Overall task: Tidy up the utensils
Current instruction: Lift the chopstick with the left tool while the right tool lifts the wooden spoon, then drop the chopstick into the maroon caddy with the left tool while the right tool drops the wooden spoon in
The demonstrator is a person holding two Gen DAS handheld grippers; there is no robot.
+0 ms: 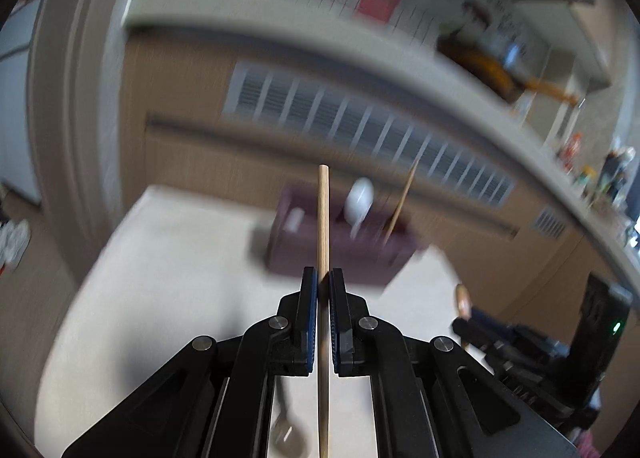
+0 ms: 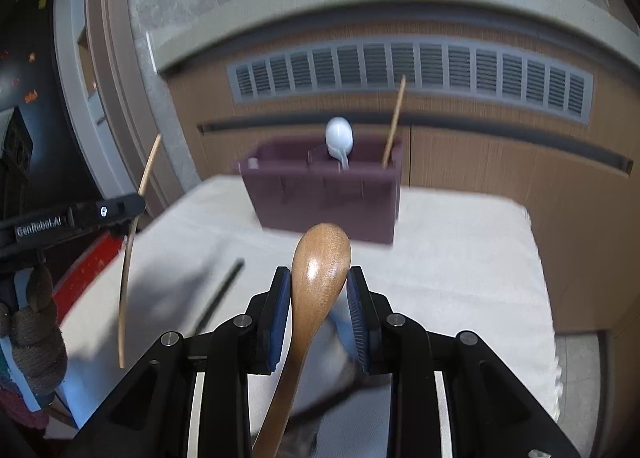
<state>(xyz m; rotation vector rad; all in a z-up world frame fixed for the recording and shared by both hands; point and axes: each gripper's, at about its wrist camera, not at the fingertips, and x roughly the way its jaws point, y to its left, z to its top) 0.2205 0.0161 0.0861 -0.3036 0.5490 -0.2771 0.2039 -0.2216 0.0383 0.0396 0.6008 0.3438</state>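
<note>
Left tongs [image 1: 323, 278] pinch a wooden chopstick [image 1: 323, 218]; right tongs [image 2: 319, 278] grip a wooden spoon [image 2: 320, 262] near the purple holder [image 2: 324, 198].

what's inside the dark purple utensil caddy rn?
In the dark purple compartmented caddy: a white spoon, bowl up, and a thin wooden chopstick, leaning right. Their lower ends and the compartment floors are hidden by its walls.

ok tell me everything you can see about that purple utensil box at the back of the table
The purple utensil box is a dark plum, matte, plastic-looking rectangular holder, open on top and split by dividers into compartments. It stands upright at the far edge of the white cloth-covered table, before a wooden cabinet. A white spoon stands bowl-up in a middle compartment, and a wooden chopstick leans in the right one. Neither gripper touches it.
</note>
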